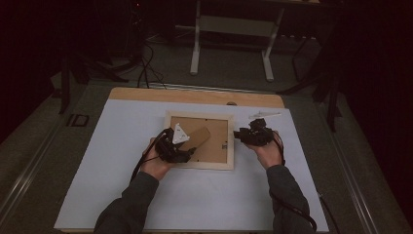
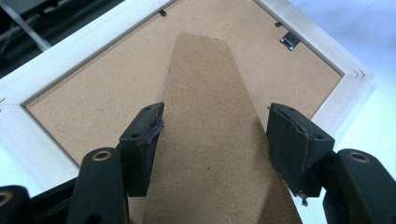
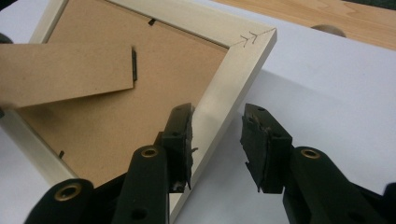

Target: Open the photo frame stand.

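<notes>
Lying face down on a white sheet [image 1: 122, 195] over a wooden table [image 1: 195, 95] in a dark room, a pale wooden picture frame [image 1: 168, 127] shows its brown backing; no writing is legible beyond small arrow marks pencilled at one corner. The left gripper [image 2: 212, 140], hand low at the frame's near left, brackets the cardboard stand [image 2: 205, 116] with jaws parted. The right gripper [image 3: 217, 140] straddles the frame's right rail, jaws moderately apart, not pressing.
</notes>
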The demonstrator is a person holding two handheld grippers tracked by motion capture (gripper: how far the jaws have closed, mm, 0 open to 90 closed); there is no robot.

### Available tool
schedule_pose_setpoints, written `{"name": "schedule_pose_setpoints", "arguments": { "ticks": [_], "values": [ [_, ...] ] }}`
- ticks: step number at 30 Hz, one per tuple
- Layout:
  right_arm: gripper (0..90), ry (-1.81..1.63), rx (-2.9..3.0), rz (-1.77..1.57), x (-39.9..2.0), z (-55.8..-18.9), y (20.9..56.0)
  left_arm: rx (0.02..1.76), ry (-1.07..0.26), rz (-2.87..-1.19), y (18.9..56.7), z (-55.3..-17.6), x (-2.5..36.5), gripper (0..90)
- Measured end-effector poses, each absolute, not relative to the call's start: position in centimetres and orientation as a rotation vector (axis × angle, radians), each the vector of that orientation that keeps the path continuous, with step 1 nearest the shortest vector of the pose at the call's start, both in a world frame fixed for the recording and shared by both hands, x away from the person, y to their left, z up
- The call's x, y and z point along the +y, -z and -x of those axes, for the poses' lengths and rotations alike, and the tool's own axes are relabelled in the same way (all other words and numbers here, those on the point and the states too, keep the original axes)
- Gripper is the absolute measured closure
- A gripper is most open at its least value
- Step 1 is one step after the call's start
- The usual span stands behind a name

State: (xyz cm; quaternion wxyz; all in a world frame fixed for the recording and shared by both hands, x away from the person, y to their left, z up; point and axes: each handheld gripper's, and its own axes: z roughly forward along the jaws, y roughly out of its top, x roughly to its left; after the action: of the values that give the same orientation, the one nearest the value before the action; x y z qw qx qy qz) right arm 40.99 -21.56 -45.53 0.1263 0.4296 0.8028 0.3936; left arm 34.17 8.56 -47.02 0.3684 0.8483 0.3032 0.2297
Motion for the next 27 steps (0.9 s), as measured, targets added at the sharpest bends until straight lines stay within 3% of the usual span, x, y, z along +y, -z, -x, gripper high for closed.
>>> {"name": "schedule_pose_setpoints", "arguments": {
  "ticks": [27],
  "values": [
    [58.8,-1.209,2.375,-1.353,-20.8,-43.6,46.4,0.711,-0.712,-2.155,47.2,-32.5,8.2,39.5]
  ]
}}
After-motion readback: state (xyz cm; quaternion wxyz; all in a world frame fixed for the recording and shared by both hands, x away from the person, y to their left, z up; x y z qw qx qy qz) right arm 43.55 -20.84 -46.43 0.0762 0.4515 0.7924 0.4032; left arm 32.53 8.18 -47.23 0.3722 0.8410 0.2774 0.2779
